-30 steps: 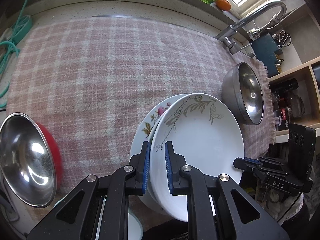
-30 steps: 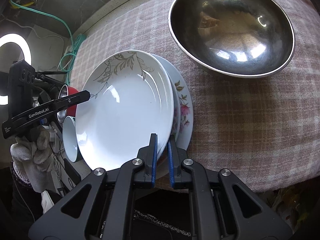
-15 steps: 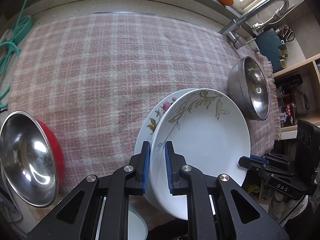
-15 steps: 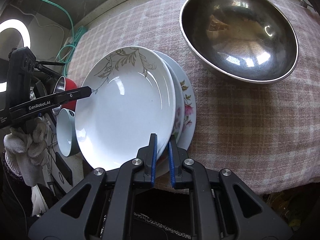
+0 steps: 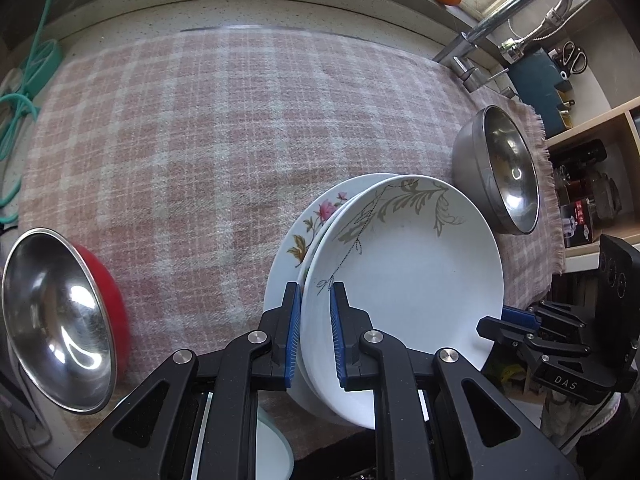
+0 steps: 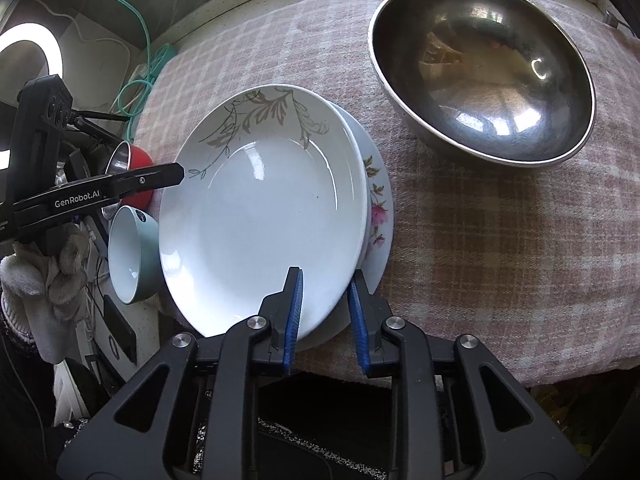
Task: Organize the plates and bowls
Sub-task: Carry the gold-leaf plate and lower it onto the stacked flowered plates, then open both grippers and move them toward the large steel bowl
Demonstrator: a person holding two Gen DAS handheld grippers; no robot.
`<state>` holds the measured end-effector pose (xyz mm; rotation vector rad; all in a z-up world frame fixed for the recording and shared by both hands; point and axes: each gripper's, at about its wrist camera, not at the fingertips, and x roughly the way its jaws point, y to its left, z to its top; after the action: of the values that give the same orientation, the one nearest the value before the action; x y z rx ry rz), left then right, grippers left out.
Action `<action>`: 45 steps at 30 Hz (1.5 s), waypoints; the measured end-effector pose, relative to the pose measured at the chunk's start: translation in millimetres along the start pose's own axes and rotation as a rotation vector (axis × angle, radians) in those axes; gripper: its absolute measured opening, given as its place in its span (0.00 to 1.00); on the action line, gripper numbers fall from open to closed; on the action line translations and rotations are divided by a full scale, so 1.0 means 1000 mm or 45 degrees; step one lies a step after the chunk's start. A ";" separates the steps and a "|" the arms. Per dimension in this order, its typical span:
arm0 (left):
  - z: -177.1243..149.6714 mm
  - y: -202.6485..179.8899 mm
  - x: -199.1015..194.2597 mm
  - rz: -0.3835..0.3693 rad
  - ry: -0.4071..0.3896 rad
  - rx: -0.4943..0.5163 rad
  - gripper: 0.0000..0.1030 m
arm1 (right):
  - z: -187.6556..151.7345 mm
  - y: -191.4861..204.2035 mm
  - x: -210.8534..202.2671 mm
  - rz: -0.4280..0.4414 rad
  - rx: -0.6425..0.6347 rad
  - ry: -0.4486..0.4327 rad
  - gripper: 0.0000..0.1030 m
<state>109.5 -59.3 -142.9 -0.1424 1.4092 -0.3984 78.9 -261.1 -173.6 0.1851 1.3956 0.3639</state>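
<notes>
A white plate with a leaf pattern (image 5: pixel 404 276) (image 6: pixel 260 216) rests on a flower-patterned plate (image 5: pixel 310 226) (image 6: pixel 376 208) near the front edge of the plaid cloth. My left gripper (image 5: pixel 314 334) is shut on the leaf plate's rim; it also shows in the right wrist view (image 6: pixel 176 172). My right gripper (image 6: pixel 325 320) has its jaws open around the plates' near rim; it also shows in the left wrist view (image 5: pixel 500 318). A large steel bowl (image 5: pixel 504 168) (image 6: pixel 480 68) stands right of the plates.
A steel bowl in a red bowl (image 5: pixel 56 312) (image 6: pixel 132 168) sits at the cloth's left end. A pale green bowl (image 6: pixel 132 256) (image 5: pixel 272 452) is beside it near the front edge. A faucet (image 5: pixel 512 20), shelves (image 5: pixel 592 184) and a teal hose (image 5: pixel 20 96) border the counter.
My right gripper's jaws have opened from the plate rim. The plates have settled lower onto the cloth. My left gripper stays shut on the leaf plate.
</notes>
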 end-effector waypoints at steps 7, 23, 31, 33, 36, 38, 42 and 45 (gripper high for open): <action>0.002 0.002 -0.001 -0.005 -0.004 -0.007 0.13 | -0.005 0.012 0.002 -0.036 -0.073 0.016 0.27; 0.000 0.008 -0.017 -0.025 -0.057 -0.051 0.13 | -0.003 0.001 -0.008 -0.022 -0.034 -0.035 0.27; -0.001 0.021 -0.047 -0.072 -0.161 -0.109 0.13 | -0.003 -0.008 -0.027 0.031 0.029 -0.113 0.28; -0.002 0.024 -0.055 -0.089 -0.190 -0.124 0.14 | -0.004 -0.010 -0.032 0.042 0.048 -0.132 0.30; -0.002 0.026 -0.062 -0.110 -0.213 -0.141 0.30 | -0.006 -0.013 -0.039 0.050 0.074 -0.173 0.43; -0.003 0.027 -0.068 -0.114 -0.235 -0.146 0.35 | -0.008 -0.015 -0.045 0.050 0.092 -0.199 0.44; -0.005 0.028 -0.081 -0.103 -0.286 -0.156 0.35 | -0.008 -0.025 -0.059 0.063 0.134 -0.245 0.50; -0.012 0.032 -0.094 -0.107 -0.344 -0.192 0.35 | -0.004 -0.032 -0.071 0.071 0.143 -0.291 0.52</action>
<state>93.2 4.8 -67.9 -0.3666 1.1685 -0.3284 69.8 -316.5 -119.4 0.3478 1.1870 0.3009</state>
